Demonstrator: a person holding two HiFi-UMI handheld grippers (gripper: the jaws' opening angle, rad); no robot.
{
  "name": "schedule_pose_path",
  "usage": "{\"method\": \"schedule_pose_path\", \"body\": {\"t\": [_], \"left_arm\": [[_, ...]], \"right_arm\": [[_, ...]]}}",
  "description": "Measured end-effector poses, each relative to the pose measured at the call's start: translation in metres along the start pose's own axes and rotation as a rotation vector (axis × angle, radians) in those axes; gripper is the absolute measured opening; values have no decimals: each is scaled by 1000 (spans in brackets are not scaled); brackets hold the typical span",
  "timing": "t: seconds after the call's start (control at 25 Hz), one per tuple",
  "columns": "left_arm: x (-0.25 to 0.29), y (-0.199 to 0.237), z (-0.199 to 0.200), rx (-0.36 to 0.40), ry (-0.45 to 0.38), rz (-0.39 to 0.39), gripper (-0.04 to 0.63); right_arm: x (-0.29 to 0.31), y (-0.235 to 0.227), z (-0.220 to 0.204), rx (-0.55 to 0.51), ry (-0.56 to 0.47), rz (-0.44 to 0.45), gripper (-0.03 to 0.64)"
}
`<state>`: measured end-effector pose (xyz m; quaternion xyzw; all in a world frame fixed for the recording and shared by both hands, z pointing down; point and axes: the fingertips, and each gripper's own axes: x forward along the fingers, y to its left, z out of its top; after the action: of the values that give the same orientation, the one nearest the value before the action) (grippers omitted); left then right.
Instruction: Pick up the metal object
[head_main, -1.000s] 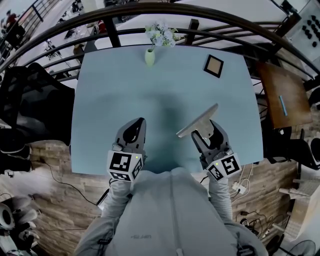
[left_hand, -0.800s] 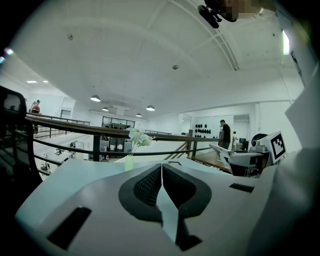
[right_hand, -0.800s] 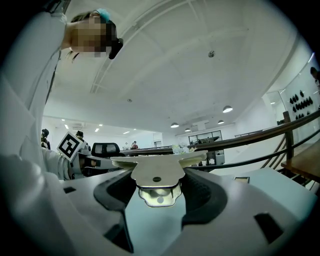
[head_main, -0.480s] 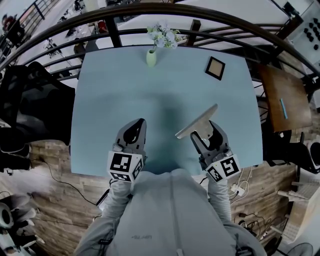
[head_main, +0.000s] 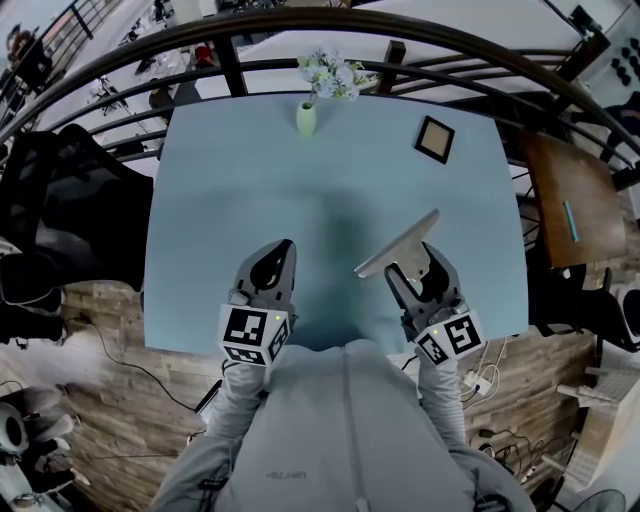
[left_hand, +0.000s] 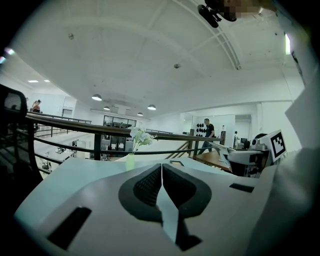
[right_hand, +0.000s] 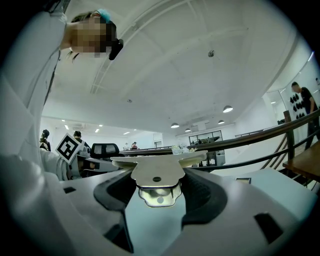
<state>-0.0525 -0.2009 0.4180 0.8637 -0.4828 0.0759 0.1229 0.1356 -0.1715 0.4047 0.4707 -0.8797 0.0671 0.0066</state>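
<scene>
The metal object (head_main: 398, 244) is a flat grey plate with a long straight edge, held slanted above the light blue table (head_main: 330, 170). My right gripper (head_main: 415, 268) is shut on its narrow tab end. In the right gripper view the plate (right_hand: 156, 172) spans the gap between both dark pads, a small hole showing in it, with the right gripper (right_hand: 157, 187) closed round it. My left gripper (head_main: 272, 258) hovers over the table's near left part, jaws shut and empty. The left gripper view shows the left gripper (left_hand: 161, 172) with its pads pressed together.
A green vase (head_main: 306, 118) with pale flowers (head_main: 330, 72) stands at the table's far edge. A small framed picture (head_main: 435, 139) lies at the far right corner. A dark railing (head_main: 400, 25) curves behind the table. A wooden side table (head_main: 565, 200) is at the right.
</scene>
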Motion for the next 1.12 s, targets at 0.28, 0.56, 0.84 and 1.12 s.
{"method": "schedule_pose_path", "body": {"t": [0.28, 0.56, 0.84, 1.12], "left_arm": [[0, 3, -1, 1, 0, 9, 29], [-1, 4, 0, -3, 3, 14, 29], [-1, 6, 0, -4, -3, 16, 29], [-4, 6, 1, -3, -3, 20, 29]], "right_arm": [[3, 0, -3, -6, 6, -7, 296], [4, 1, -1, -8, 11, -6, 296], [3, -1, -3, -14, 16, -5, 296], [2, 1, -2, -12, 15, -4, 296]]}}
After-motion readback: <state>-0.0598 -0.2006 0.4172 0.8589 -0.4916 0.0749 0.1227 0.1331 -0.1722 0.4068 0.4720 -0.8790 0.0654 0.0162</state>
